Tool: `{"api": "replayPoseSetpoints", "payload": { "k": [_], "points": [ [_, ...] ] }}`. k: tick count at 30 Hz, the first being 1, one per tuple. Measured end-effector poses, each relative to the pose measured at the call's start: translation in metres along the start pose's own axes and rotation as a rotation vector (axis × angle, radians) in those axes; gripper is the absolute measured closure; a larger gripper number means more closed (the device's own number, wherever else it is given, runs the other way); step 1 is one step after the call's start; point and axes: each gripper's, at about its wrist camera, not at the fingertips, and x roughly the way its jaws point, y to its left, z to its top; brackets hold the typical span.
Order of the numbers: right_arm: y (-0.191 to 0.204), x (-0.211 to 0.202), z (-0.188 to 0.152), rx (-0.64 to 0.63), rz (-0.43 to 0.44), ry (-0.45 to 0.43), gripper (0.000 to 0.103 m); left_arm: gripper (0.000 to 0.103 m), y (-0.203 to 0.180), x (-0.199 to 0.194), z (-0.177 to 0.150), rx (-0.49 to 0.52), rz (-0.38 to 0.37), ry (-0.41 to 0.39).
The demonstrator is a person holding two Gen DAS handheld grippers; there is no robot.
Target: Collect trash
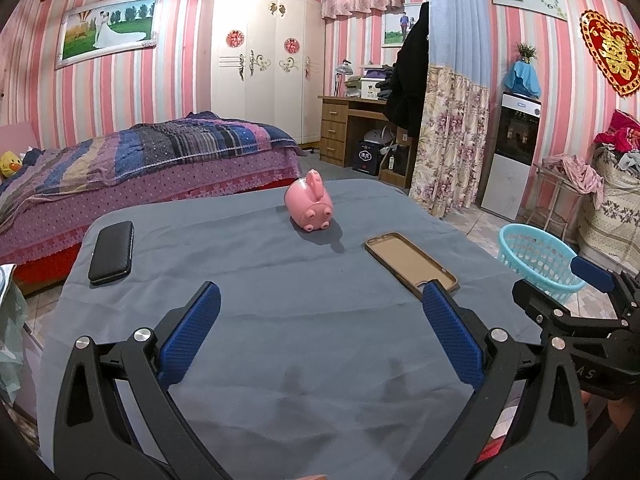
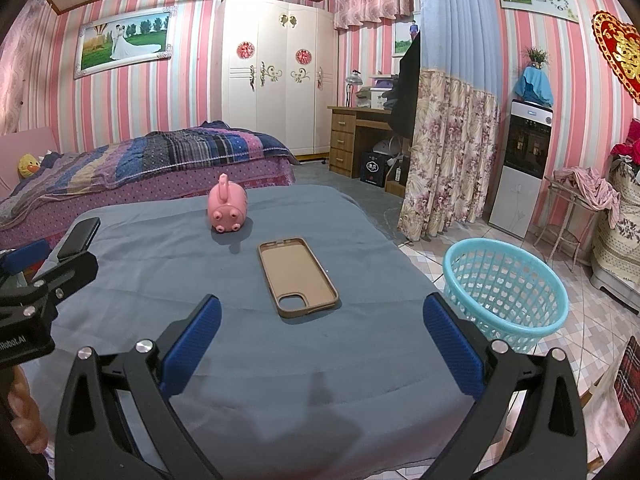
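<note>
Right of the pink pig (image 1: pixel 309 206), off the edge of the grey-clothed table (image 1: pixel 280 320) and down on the floor: turquoise basket (image 2: pixel 500 300), presumably the bin for this job. No scrap visible through the mesh, though the bottom is partly hidden.

Nothing obviously trash-like on the cloth either. Just nearer than the pig and slightly right: brown phone case (image 2: pixel 298 276), open side up, camera cutout at the near end. Well left of the pig, by the table edge: black zip case (image 1: pixel 111 253). Could be a table with the rubbish gone, could be a setup with these bits standing in as the trash. Can't settle that from one look, so not calling a target.

Left gripper (image 1: pixel 320 290) spread wide, holding nothing, hovering over bare cloth nearer than the pig. Right gripper (image 2: pixel 322 300) same deal: splayed open, empty, nearer than the pig and a touch right of it.

Tips for a pickup, if one's due:
- Keep the fingers wide until straddling the item.
- Come in low and flat for anything thin, and grab across the narrow side, not the length.
- Watch the loose cloth. Easy to pinch a fold along with the item and drag the pig over.
- Lift clear before swinging right of the pig toward the basket, then let go low over the rim rather than tossing.
</note>
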Motion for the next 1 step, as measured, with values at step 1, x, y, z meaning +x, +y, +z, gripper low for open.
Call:
{"api": "replayPoseSetpoints", "payload": {
  "k": [1],
  "points": [
    [-0.0007, -0.0003, 0.0, -0.001, 0.001, -0.001, 0.004, 0.005, 0.0012, 0.0003, 0.0005, 0.003, 0.001, -0.002]
  ]
}}
